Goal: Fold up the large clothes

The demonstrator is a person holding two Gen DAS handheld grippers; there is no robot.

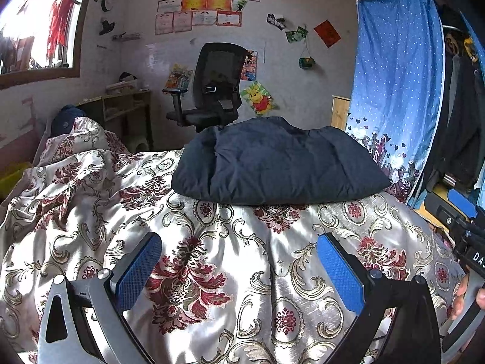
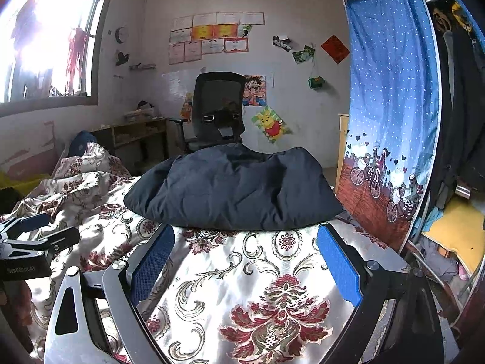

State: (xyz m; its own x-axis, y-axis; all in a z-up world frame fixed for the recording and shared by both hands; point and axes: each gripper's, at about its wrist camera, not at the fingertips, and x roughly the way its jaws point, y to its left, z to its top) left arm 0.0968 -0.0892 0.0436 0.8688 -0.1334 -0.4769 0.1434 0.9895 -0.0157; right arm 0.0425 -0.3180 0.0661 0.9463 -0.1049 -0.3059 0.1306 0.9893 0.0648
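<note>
Ahead of my fingers, past the floral bedspread (image 1: 242,242), I see a black office chair (image 1: 212,88) against a pale wall (image 1: 303,6) papered with certificates (image 1: 206,7). Off to their left a bright window (image 2: 45,45) glares; to their right hangs a blue dotted curtain (image 2: 391,91).

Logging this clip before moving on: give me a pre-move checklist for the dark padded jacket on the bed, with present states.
1. Left tongs open and empty: ok.
2. Right tongs open and empty: ok.
3. Dark padded jacket lying on the floral bedspread, within both views: ok.
4. Jacket held by nothing: ok.
5. Jacket spread flat for folding: not ok, it lies bunched.
6. Sleeves and hem located: cannot tell.
</note>
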